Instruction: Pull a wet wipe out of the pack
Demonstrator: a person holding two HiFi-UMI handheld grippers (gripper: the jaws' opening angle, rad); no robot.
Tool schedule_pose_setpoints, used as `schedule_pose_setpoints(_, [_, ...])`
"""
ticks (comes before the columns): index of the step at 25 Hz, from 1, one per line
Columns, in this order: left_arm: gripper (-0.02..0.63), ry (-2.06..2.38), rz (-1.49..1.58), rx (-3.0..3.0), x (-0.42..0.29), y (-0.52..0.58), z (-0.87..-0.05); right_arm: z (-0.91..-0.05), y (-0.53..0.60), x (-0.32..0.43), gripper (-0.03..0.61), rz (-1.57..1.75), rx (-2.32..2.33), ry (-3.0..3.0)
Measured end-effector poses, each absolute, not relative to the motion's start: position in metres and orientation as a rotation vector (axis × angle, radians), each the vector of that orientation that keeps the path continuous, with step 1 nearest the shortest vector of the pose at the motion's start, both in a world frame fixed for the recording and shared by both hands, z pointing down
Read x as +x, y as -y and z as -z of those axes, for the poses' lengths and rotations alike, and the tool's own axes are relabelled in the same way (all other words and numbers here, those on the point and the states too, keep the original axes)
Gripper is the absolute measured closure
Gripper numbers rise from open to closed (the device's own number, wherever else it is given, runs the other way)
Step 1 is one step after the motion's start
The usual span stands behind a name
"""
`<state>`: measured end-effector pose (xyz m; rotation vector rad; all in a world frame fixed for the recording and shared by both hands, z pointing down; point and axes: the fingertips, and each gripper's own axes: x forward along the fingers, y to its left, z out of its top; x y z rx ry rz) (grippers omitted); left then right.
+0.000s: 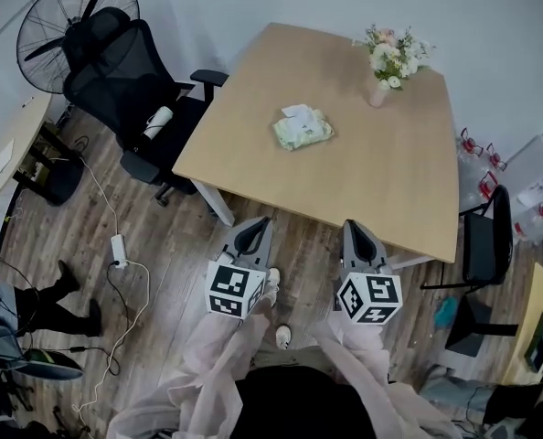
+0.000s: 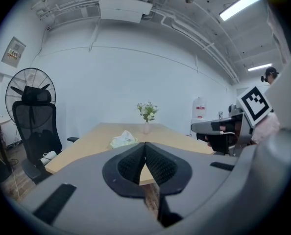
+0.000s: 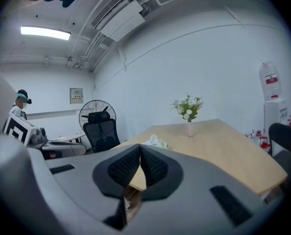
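The pale green wet wipe pack [image 1: 302, 128] lies in the middle of the wooden table [image 1: 381, 181], with a white wipe sticking up from its top. Both grippers hover over the floor just short of the table's near edge, well away from the pack. My left gripper [image 1: 251, 230] is shut and holds nothing. My right gripper [image 1: 356, 231] is shut and empty too. In the left gripper view the pack [image 2: 123, 140] sits beyond the closed tips of the left gripper [image 2: 145, 145]. The right gripper view shows the pack [image 3: 155, 141] just past the right gripper [image 3: 139, 147].
A vase of flowers [image 1: 388, 62] stands at the table's far right. A black office chair [image 1: 125, 80] and a fan [image 1: 66, 16] are to the left, another dark chair [image 1: 486, 240] to the right. Cables and a power strip [image 1: 118, 250] lie on the floor.
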<state>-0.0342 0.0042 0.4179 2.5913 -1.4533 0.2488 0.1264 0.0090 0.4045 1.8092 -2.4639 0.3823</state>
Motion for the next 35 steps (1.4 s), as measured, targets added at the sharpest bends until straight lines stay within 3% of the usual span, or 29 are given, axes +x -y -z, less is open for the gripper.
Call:
schedule_pose_setpoints(23, [0.603, 1.374, -0.280, 2.646, -0.053, 0.195, -0.411, -0.399, 0.185, 0.104, 0.566, -0.399, 1.857, 2.420])
schedule_pose_setpoints(35, [0.603, 1.294, -0.300, 2.681, -0.051, 0.241, -0.420, -0.403, 0.226, 0.089, 0.566, -0.367, 1.867, 2.404])
